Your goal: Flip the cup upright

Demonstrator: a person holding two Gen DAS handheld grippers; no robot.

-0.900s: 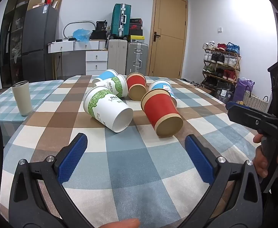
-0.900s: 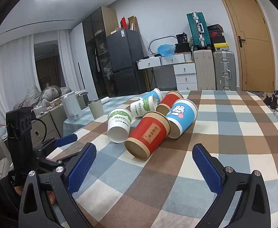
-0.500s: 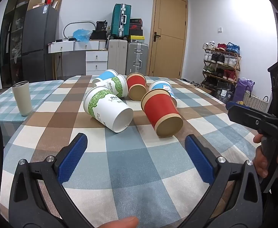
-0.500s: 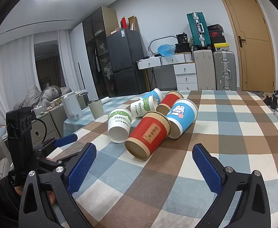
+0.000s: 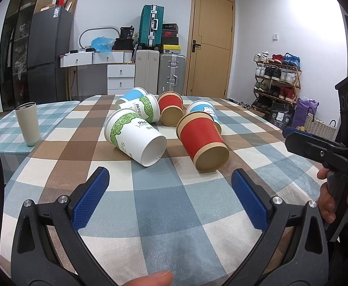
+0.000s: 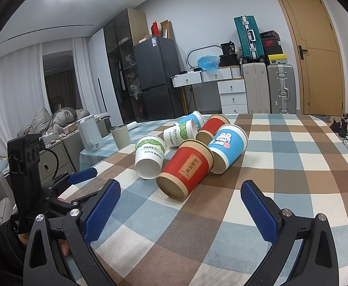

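Note:
Several paper cups lie on their sides in a cluster on the checked tablecloth point(image 5: 164, 205). Nearest me are a red cup point(image 5: 202, 140) point(image 6: 185, 169) and a white-and-green cup point(image 5: 133, 135) point(image 6: 150, 155), their bases turned toward me. Behind them lie a blue rabbit cup point(image 6: 228, 147), a second red cup point(image 5: 170, 110), a second green cup point(image 5: 143, 107) and a blue cup point(image 5: 128, 96). My left gripper point(image 5: 170, 178) is open and empty, short of the cups. My right gripper point(image 6: 181, 195) is open and empty, close before the red cup.
A beige tumbler point(image 5: 28, 124) stands upright on the left table. A white kettle point(image 6: 89, 132) stands beyond it. The other gripper shows at the right edge of the left wrist view point(image 5: 321, 150). The tablecloth point(image 6: 293, 157) stretches wide to the right of the cups.

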